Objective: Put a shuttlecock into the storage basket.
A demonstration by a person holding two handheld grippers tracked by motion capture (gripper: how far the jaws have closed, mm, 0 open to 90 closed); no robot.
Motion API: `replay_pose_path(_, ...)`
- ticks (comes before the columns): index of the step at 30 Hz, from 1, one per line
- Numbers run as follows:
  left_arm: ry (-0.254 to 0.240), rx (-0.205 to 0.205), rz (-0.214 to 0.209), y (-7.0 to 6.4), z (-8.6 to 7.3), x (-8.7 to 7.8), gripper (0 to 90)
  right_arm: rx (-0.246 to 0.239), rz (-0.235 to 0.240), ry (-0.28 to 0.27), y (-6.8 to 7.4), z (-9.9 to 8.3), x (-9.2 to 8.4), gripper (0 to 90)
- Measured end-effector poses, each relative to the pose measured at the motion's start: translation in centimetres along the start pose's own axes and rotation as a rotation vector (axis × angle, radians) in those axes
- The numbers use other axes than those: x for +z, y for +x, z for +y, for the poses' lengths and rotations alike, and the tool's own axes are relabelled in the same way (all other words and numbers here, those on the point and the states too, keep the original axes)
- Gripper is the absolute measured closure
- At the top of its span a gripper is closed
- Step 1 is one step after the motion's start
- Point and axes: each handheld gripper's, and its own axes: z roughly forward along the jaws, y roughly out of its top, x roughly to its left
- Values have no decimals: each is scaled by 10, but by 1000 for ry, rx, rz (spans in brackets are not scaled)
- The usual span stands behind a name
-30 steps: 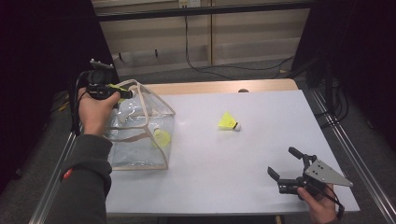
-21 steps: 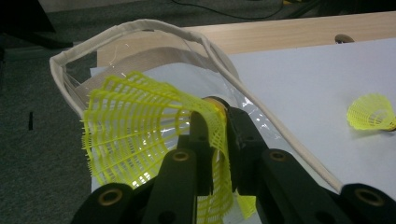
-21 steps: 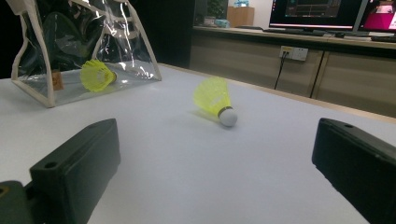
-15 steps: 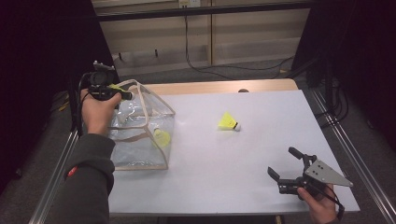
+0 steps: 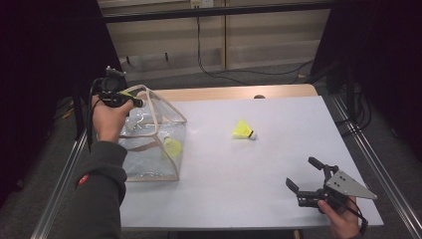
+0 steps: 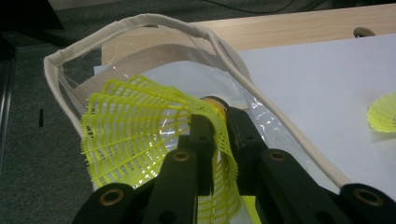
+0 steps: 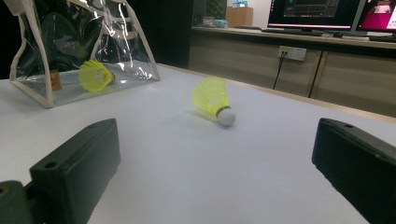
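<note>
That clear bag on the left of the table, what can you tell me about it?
The clear bag is a soft, see-through plastic pouch, boxy in shape, with cream fabric piping along its edges and a tan strap across it. It stands on the white table near the left edge, mouth open upward. One yellow shuttlecock lies inside. The left gripper holds a second yellow shuttlecock in its jaws right above the rim.

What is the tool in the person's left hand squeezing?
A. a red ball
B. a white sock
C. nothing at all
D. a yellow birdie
D: the left tool is shut on the yellow shuttlecock, its mesh skirt pinched between the black jaws, right above the open top of the clear bag.
</note>
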Motion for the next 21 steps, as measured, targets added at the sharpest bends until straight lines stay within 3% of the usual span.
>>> replay_pose_path(19,5,-14,0,0,2,6,818,0,0,1,0,0,0,10)
replay_pose_path(21,-1,-16,10,0,3,6,768,-2,-2,0,-1,0,0,10)
